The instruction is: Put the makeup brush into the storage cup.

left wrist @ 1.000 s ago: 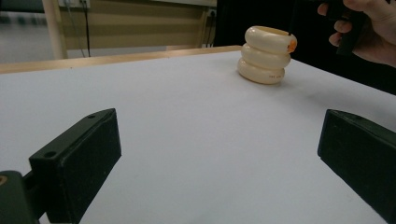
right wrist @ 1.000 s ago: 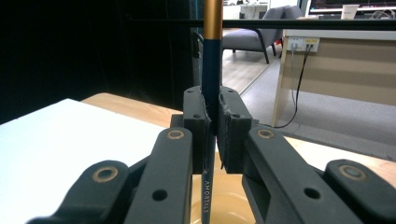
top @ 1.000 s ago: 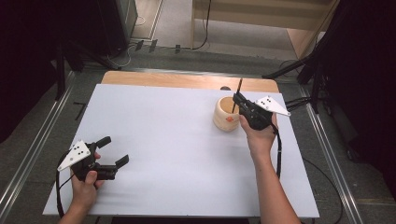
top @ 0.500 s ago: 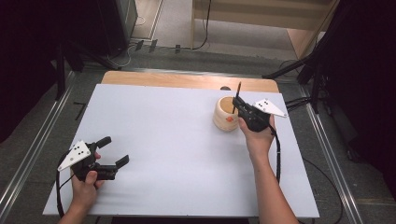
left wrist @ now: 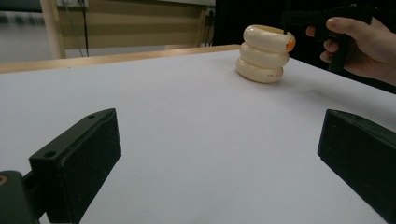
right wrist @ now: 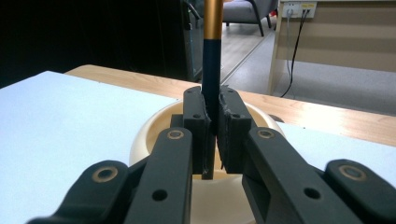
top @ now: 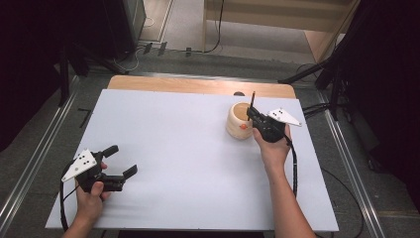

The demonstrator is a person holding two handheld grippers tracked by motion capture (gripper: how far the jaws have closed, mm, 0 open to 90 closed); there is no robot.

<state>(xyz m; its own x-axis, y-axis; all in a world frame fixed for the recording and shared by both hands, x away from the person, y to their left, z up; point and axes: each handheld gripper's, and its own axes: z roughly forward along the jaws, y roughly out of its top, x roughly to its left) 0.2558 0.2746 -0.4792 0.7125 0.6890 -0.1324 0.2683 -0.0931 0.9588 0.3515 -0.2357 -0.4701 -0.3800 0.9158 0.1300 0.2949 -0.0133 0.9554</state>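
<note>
A cream ribbed pot [top: 237,124] stands at the right rear of the white board [top: 173,148]. My right gripper [top: 251,114] hovers at its right rim, shut on a thin dark pen [top: 252,99] that stands upright over the pot's mouth. In the right gripper view the pads [right wrist: 194,119] clamp the pen's dark blue shaft [right wrist: 211,74] below a gold band, with the pot's rim [right wrist: 152,133] beneath. My left gripper [top: 121,160] rests at the front left, open, nothing between its fingers [left wrist: 77,158]. From there the pot [left wrist: 264,56] shows an orange spot on its side.
The board lies on a wooden table whose bare edge [top: 188,85] runs along the back. Metal rails [top: 34,163] flank both sides. Cables and a wooden cabinet [top: 277,20] sit on the floor beyond.
The right gripper with the pen has sunk slightly toward the pot. The left gripper has kept still.
</note>
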